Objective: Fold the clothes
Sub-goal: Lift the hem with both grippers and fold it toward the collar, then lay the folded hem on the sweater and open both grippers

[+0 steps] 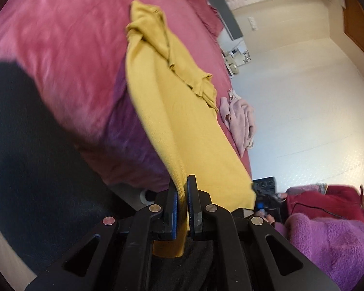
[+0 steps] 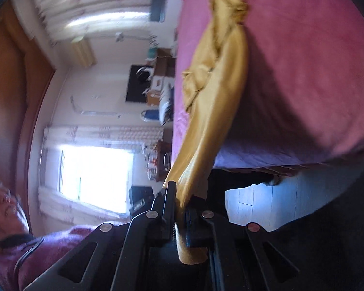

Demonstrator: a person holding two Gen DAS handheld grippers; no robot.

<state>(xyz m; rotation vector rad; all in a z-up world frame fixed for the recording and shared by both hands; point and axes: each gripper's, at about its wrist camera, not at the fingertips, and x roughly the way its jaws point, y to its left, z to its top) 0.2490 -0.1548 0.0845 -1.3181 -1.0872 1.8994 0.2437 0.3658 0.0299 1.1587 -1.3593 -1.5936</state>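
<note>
Left gripper (image 1: 182, 208) and right gripper (image 2: 180, 208) are both pinching an edge of the yellow top (image 1: 172, 111); rest of it trails crumpled on the pink bed (image 1: 60, 48); best to keep both corners taut and level so it spreads flat before folding.

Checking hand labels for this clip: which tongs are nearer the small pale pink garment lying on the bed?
Left. The left tongs, clamped on the yellow garment, have the pale pink garment just ahead to their right. The right tongs grip the same yellow garment; their view never shows the pink one.
</note>
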